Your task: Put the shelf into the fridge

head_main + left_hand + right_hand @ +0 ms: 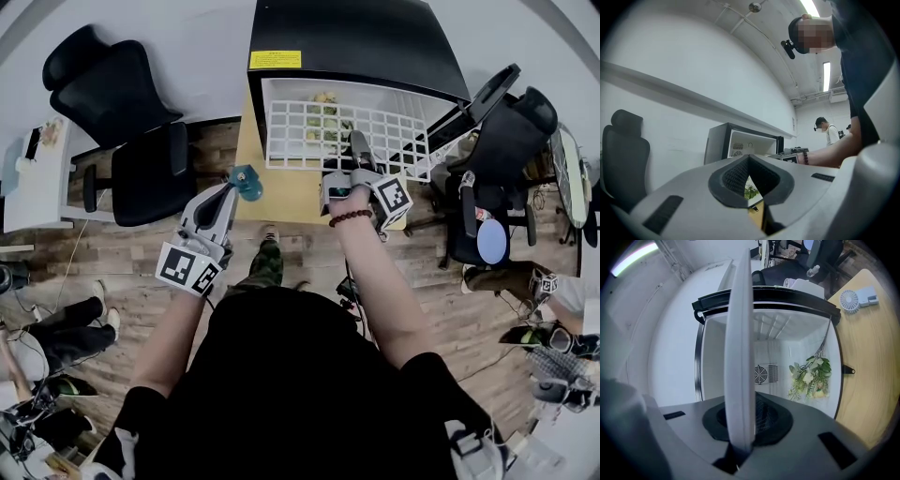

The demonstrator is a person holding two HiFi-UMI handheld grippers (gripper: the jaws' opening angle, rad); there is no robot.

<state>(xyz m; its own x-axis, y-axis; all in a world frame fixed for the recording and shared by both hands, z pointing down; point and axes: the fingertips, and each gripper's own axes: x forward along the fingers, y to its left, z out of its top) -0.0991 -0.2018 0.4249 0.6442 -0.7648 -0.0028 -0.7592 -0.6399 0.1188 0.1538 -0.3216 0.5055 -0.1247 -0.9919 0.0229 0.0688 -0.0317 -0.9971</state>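
Wooden table (281,195), open fridge (768,298) holding flowers (811,375), shelf (739,333) clamped in right gripper (740,446) fingers (774,418), left gripper (751,194) fingers (735,176) closed, empty

You stand on a floor (112,272) of grey-brown wood planks. At your left a black office chair (131,141) sits against a plain white wall (670,122), with a white cabinet (37,183) beside it. A second black chair (502,159) stands at your right. A light wooden table (281,197) lies ahead. Strip lights (827,76) glow on the white ceiling (754,61).
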